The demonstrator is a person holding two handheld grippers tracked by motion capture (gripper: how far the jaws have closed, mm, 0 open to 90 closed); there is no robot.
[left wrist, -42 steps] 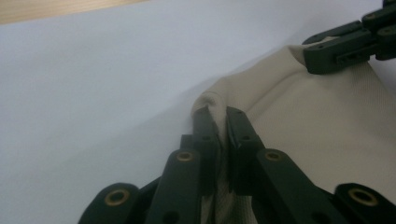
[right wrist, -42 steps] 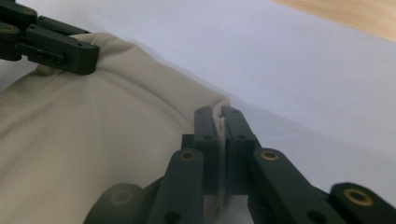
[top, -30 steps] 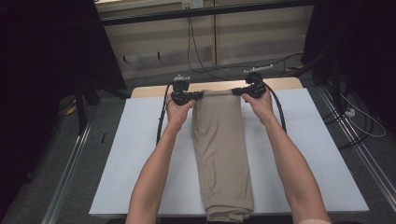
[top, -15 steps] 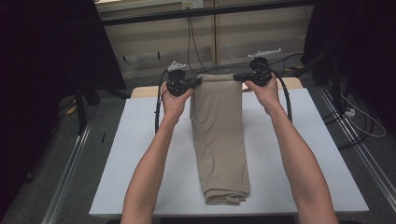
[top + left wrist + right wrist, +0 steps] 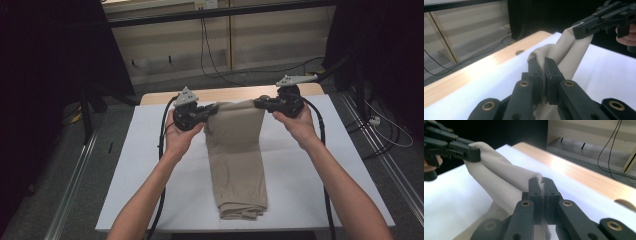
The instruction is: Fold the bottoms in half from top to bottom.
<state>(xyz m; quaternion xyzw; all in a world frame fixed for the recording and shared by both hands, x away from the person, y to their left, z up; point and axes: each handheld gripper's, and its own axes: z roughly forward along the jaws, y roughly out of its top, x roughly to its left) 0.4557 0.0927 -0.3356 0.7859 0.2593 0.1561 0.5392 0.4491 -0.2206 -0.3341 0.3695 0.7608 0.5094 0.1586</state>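
A pair of beige trousers, folded lengthwise, lies down the middle of the white table sheet. Its far end is lifted off the table and stretched between the two grippers. My left gripper is shut on the far left corner of the cloth. My right gripper is shut on the far right corner. In the left gripper view the right gripper pinches the trousers at upper right. In the right gripper view the left gripper holds them at upper left. The near end rests bunched near the table's front edge.
A bare wooden strip runs along the table's far edge, with a round hole in it. Cables trail over the floor behind. Metal rails flank the table on both sides. Dark curtains stand at left and right.
Both grippers have risen and come back toward the person, lifting the trousers' far end off the table. The near end has slid away from the front edge.
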